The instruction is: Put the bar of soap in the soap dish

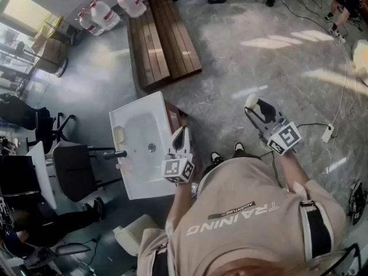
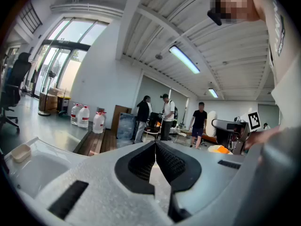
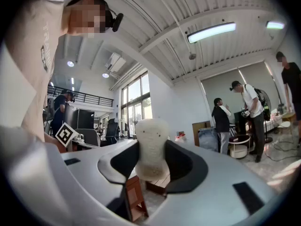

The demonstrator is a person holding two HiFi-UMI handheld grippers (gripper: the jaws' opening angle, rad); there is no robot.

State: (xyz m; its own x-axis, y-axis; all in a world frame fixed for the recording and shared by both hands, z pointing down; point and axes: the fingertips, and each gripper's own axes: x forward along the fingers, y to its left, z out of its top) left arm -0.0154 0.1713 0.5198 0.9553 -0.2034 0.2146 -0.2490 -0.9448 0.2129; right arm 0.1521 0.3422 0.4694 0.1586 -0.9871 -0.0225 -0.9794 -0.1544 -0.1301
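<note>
Right gripper (image 1: pixel 257 106): jaws clamped on the bar of soap, held out level over the grey floor (image 1: pixel 259 62).
Bar of soap (image 3: pixel 151 147): pale and rough-skinned, standing upright between the right gripper's two dark pads, with its rounded top reaching past their tips.
Left gripper (image 2: pixel 155 145): jaws together with nothing between them. It sits to the left of the right gripper, over the near right edge of the sink.
Sink (image 1: pixel 133 115): a white basin directly below and to the left of the left gripper, and well apart from the right gripper.
Faucet (image 1: pixel 114 153): dark, on the sink's rim, left of the left gripper.
Soap dish (image 2: pixel 21 153): small and beige, on the sink's rim. It lies ahead and to the left of the left gripper, across the basin from it, and well apart from the right gripper and the soap.
Wooden platform (image 1: pixel 164 36): brown slats on the floor beyond the sink, ahead of the left gripper and ahead-left of the right one.
Water jugs (image 1: pixel 103 15): clear with red labels, grouped beside the platform's far end, far ahead of the left gripper.
People (image 2: pixel 167 117): standing in the distance, straight ahead of the left gripper's closed tips.
</note>
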